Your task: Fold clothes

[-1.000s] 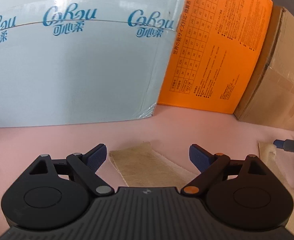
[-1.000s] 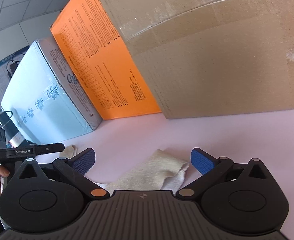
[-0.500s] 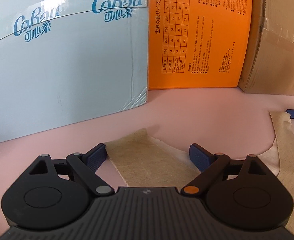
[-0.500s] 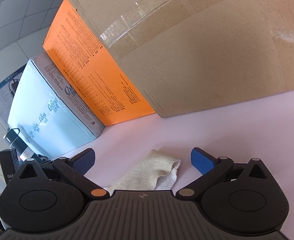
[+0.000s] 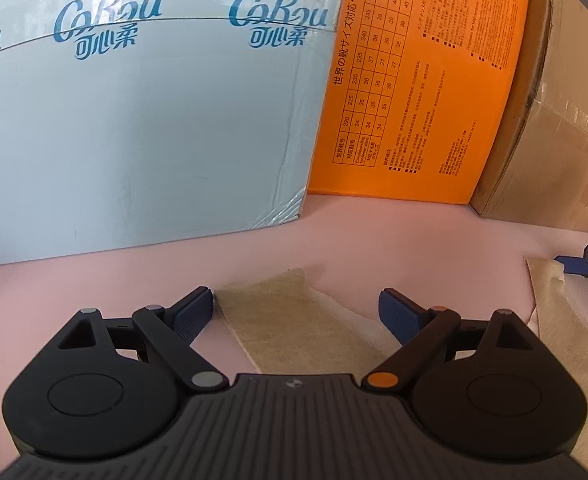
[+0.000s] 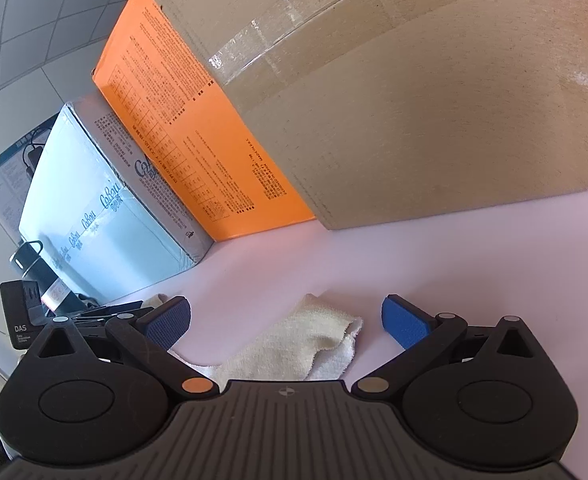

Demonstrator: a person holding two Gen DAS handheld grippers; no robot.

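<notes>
Lying flat on pink desk [image 5: 373, 240]: beige cloth [image 5: 294, 320], one end seen between spread blue pads of left tool [image 5: 295, 312], not gripped. Other end [image 6: 309, 344] seen between wide-apart pads of right tool [image 6: 286, 320], nothing held. Blue box [image 5: 134, 120], orange box [image 5: 413, 100], brown box [image 6: 413, 100] lined up behind.

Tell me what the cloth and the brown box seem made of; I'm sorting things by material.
The cloth looks like cream cotton terry or a soft knit: fuzzy nap, limp folds, frayed edge. In the left view its end shows a finer weave. The brown box looks like matte corrugated cardboard, with glossy clear tape over its seam.
</notes>
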